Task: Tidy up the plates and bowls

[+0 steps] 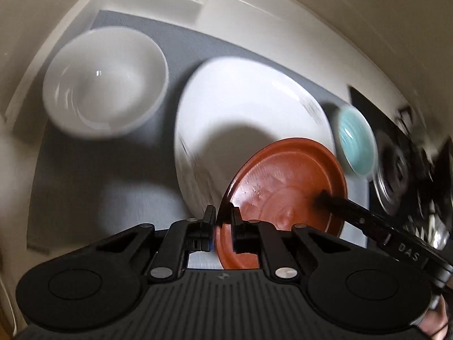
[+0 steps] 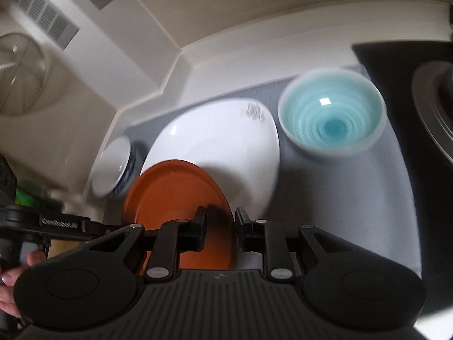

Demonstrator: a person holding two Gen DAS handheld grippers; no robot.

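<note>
A brown plate (image 1: 286, 187) is held up at a tilt over a white squarish plate (image 1: 243, 107) on a grey mat (image 1: 93, 187). My left gripper (image 1: 222, 215) is shut on the brown plate's near rim. My right gripper (image 2: 219, 218) straddles the opposite rim of the brown plate (image 2: 175, 192), jaws slightly apart, with a gap to the right finger. The right gripper's finger also shows in the left wrist view (image 1: 339, 201) touching the plate. A white bowl (image 1: 104, 82) stands left; a light-blue bowl (image 2: 331, 119) stands right of the white plate (image 2: 226, 144).
A small blue-and-white bowl (image 2: 113, 167) sits by the mat's edge. A black stove top (image 2: 410, 65) with a metal pan (image 2: 433, 104) lies to the right. A wire sieve (image 2: 19, 70) hangs at the left. White wall ledges (image 1: 158, 0) border the counter behind.
</note>
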